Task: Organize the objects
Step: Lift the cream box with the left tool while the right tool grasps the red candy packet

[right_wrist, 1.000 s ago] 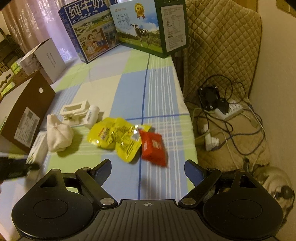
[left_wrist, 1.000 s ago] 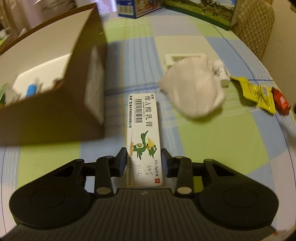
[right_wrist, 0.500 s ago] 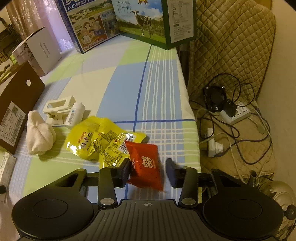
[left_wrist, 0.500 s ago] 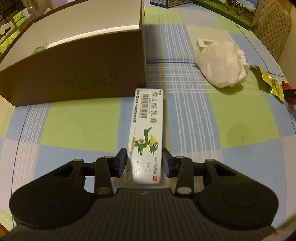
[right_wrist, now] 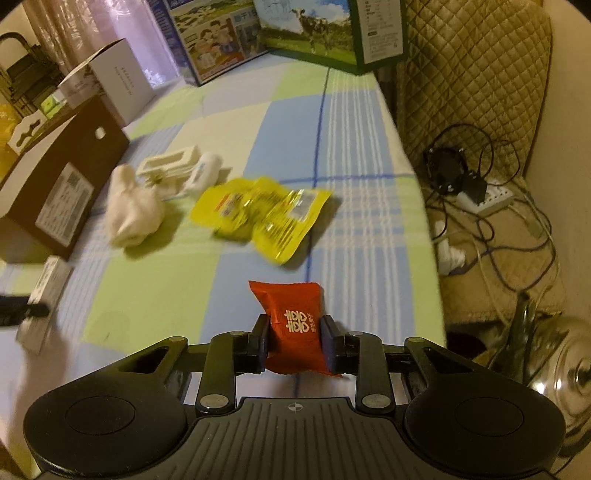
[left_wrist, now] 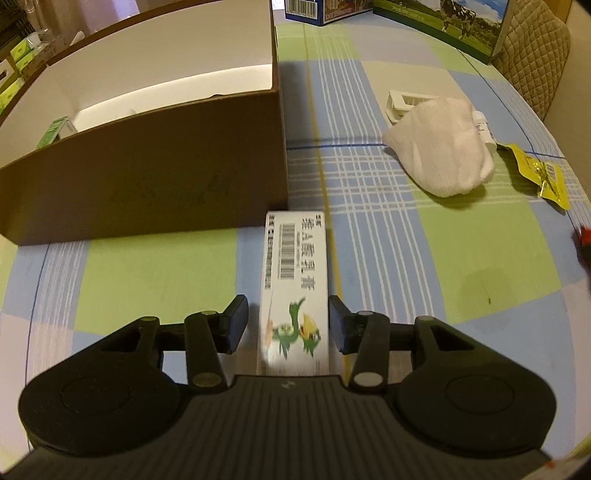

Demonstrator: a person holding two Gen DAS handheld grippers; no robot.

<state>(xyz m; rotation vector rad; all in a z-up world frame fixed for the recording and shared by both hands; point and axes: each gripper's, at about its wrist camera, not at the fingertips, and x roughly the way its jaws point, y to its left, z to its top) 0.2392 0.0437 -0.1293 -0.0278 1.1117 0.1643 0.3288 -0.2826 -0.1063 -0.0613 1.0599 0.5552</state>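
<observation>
The right gripper [right_wrist: 294,343] has its two fingers pressed against the sides of a red packet [right_wrist: 295,326], which sticks out forward from between them above the checked tablecloth [right_wrist: 351,155]. Ahead of those fingers and a little to their left lies a pile of yellow packets [right_wrist: 262,218]. Further left sits a white sock bundle [right_wrist: 133,214], with a white plastic holder [right_wrist: 170,166] and a small white bottle [right_wrist: 205,172] just behind it.

The left gripper [left_wrist: 288,325] has its fingers apart, one on each side of a white medicine box [left_wrist: 295,280]. A narrow gap shows on the left side of the box; on the right side I cannot tell whether the finger touches it. The box points straight ahead from the fingers, and its far end lies near the front right corner of a brown cardboard box [left_wrist: 147,177], which stands open ahead and to the left. Ahead and to the right of these fingers lies the sock bundle. Milk cartons [right_wrist: 280,33] stand at the far edge of the table.
</observation>
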